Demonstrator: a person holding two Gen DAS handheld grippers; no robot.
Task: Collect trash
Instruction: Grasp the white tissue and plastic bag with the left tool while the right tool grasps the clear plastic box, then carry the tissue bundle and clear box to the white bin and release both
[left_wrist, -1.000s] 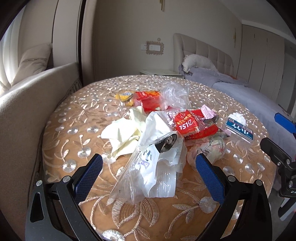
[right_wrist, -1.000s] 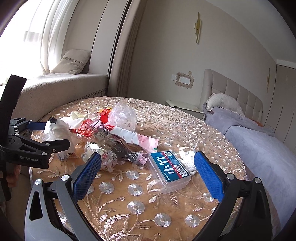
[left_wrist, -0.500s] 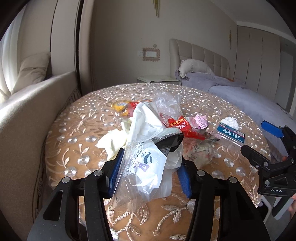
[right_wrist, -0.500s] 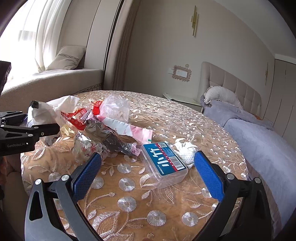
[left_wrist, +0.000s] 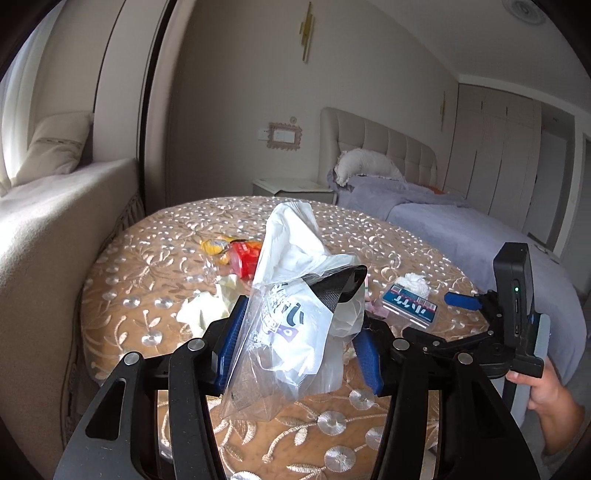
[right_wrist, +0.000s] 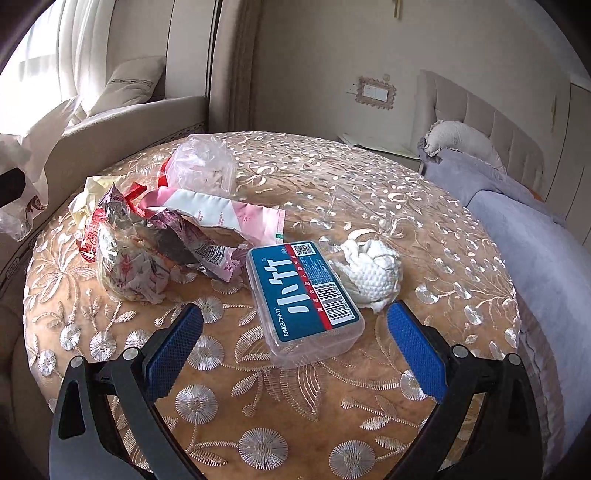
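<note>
My left gripper (left_wrist: 299, 321) is shut on a crumpled clear-and-white plastic bag (left_wrist: 291, 332), held just above the round table (left_wrist: 147, 280); the same bag hangs at the left edge of the right wrist view (right_wrist: 22, 199). My right gripper (right_wrist: 295, 308) stands open, low over the cloth, its blue pads on either side of a clear box with a blue label (right_wrist: 303, 295) without touching it. A crumpled white tissue (right_wrist: 373, 271) lies against the box's far right side. Foil and red wrappers (right_wrist: 147, 251), a pink-white packet (right_wrist: 221, 214) and a clear bag (right_wrist: 203, 170) lie left of it.
A yellow and red wrapper (left_wrist: 236, 251) and cream paper (left_wrist: 201, 314) lie behind the held bag. A bed (left_wrist: 461, 221) runs along the right, a cushioned window seat (left_wrist: 55, 221) along the left, a nightstand (left_wrist: 288, 186) behind. A person's hand (left_wrist: 543, 391) holds the right gripper.
The left gripper closed on the plastic bag and raised it off the table. The right gripper moved in and down toward the blue-labelled box, still open.
</note>
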